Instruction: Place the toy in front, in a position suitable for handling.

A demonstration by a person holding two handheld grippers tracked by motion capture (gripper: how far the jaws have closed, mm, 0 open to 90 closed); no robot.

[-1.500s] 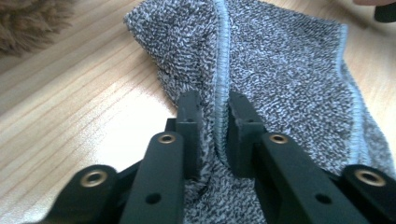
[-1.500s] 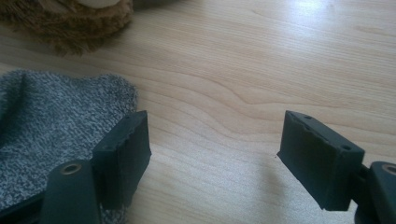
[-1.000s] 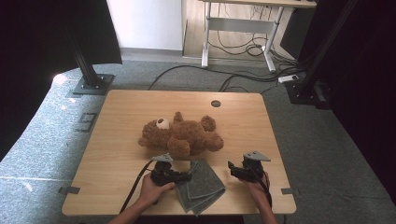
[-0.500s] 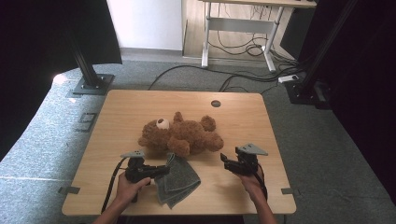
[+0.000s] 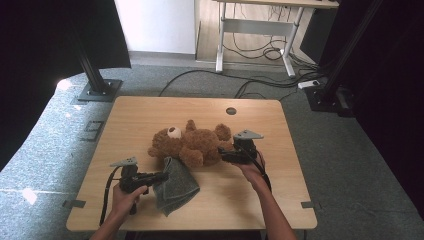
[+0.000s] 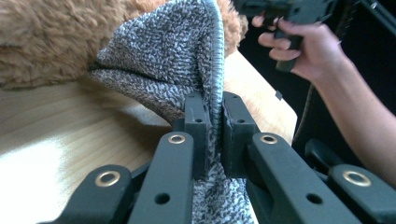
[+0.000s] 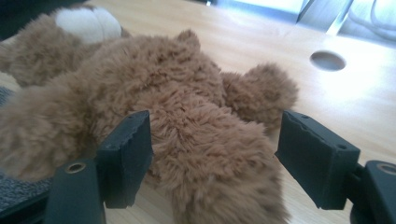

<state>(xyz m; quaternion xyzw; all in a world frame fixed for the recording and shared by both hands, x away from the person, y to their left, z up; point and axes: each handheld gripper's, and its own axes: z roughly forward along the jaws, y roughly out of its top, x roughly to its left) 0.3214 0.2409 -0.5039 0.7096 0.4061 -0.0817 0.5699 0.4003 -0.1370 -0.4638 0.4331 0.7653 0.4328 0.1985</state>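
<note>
A brown teddy bear (image 5: 192, 142) lies on its back in the middle of the wooden table (image 5: 150, 112). A grey knitted cloth (image 5: 175, 182) lies in front of it, one edge up against the bear. My left gripper (image 5: 162, 176) is shut on that cloth's edge (image 6: 212, 93). At the bear's right side my right gripper (image 5: 222, 152) stands open, its jaws on either side of a furry leg (image 7: 219, 158). The bear's white muzzle (image 7: 86, 23) shows at the top left of the right gripper view.
A round cable hole (image 5: 230, 110) is set in the table's far side. Black stand bases (image 5: 97, 90) and cables (image 5: 260, 85) sit on the grey carpet beyond the table. A white desk frame (image 5: 250, 30) stands at the back.
My left gripper has pulled the cloth to the left, away from the table's front middle. My right gripper has moved forward and left to the bear's leg.
</note>
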